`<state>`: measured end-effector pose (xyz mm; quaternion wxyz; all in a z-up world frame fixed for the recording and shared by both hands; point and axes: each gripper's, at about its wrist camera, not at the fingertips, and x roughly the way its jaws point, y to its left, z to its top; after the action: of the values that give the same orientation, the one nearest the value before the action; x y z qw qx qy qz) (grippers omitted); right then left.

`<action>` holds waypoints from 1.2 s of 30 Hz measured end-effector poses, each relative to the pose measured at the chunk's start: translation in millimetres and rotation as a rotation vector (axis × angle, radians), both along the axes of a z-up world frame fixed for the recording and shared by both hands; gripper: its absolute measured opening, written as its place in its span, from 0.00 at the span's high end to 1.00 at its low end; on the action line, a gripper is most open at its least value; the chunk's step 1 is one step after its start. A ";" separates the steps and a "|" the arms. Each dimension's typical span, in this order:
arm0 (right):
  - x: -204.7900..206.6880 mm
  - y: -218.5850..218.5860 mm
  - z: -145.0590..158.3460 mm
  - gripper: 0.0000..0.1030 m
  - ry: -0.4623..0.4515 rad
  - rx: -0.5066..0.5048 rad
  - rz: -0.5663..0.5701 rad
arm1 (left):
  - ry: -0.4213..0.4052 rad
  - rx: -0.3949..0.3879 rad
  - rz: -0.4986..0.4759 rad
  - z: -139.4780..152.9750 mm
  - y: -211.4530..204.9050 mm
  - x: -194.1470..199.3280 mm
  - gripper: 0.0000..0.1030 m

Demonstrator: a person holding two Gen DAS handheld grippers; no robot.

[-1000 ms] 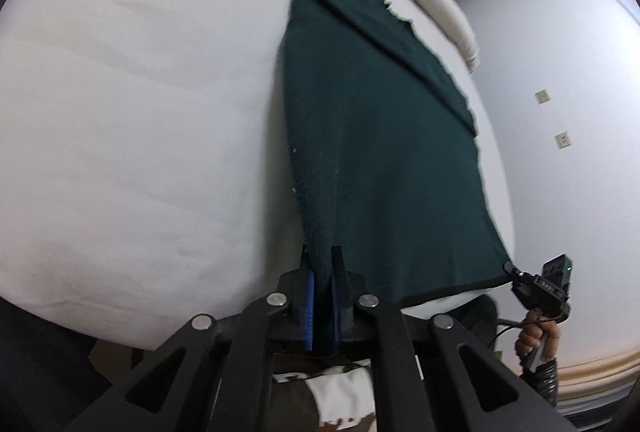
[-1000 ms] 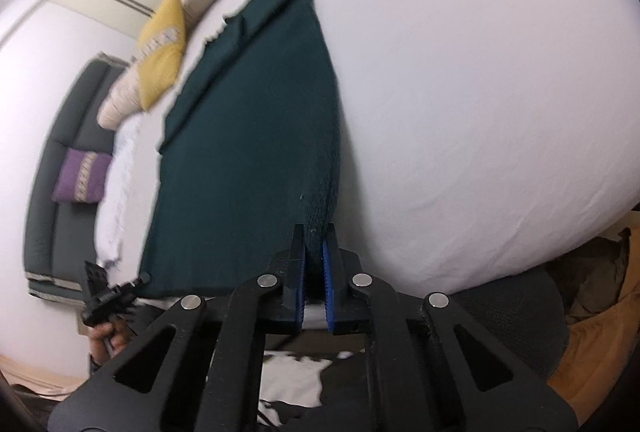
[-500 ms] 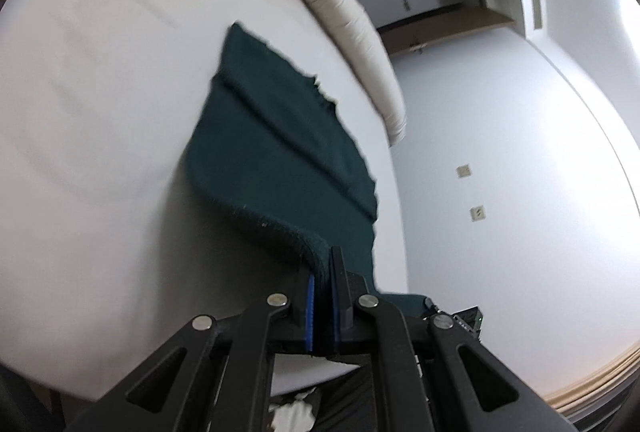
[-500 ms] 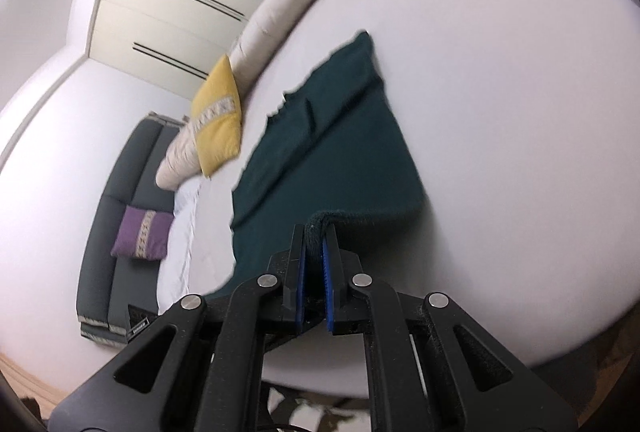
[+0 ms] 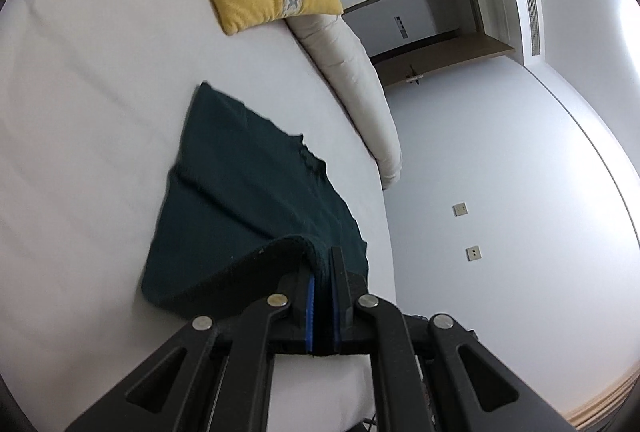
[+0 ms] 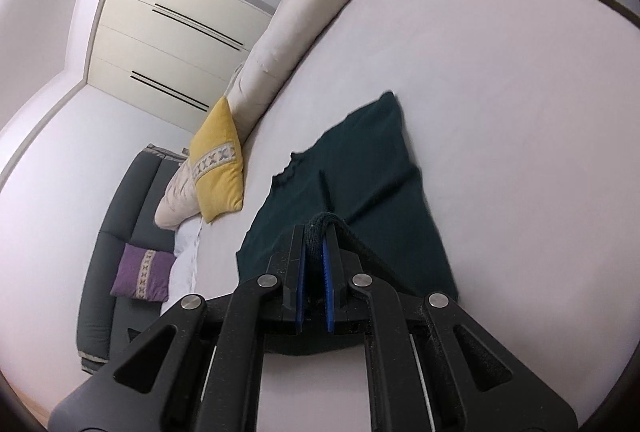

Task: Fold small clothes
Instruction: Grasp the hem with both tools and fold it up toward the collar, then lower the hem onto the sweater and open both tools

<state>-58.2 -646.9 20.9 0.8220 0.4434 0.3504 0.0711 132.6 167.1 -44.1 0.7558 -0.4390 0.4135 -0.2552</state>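
Now you have lifted the near hem of the dark green knitted garment (image 5: 256,200) off the white bed (image 5: 80,112); left hand-held gripper (image 5: 321,272) and right hand-held gripper (image 6: 315,244) each stay clamped on a corner, carrying it toward the far edge, so the fold looks about half made.

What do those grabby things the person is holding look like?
Each hand-held gripper, left and right, is matte black, with two flat fingers lined with bright blue pads. Behind them, black bars fan out in a triangle shape, joined by round silver bolts. No cables or sleeves show.
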 end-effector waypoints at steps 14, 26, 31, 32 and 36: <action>115.5 -5.0 -5.7 0.94 0.007 -0.095 -0.024 | 0.002 0.042 0.051 -21.5 -13.8 107.1 0.94; 212.7 -12.7 -61.4 0.94 0.089 -0.107 -0.053 | 0.043 0.103 0.074 -61.2 -28.9 193.0 0.94; 241.5 -17.8 -87.9 0.94 0.127 -0.100 -0.082 | 0.072 0.109 0.090 -82.7 -33.7 221.8 0.94; 247.6 -18.6 -93.0 0.94 0.133 -0.100 -0.089 | 0.081 0.116 0.098 -89.4 -35.3 228.7 0.94; 275.4 -20.0 -111.3 0.94 0.160 -0.105 -0.102 | 0.132 0.137 0.107 -112.9 -40.0 246.0 0.93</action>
<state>217.2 -666.8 -90.4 0.8160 0.4213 0.3950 -0.0249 378.6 127.1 -157.0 0.7676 -0.4236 0.4549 -0.1563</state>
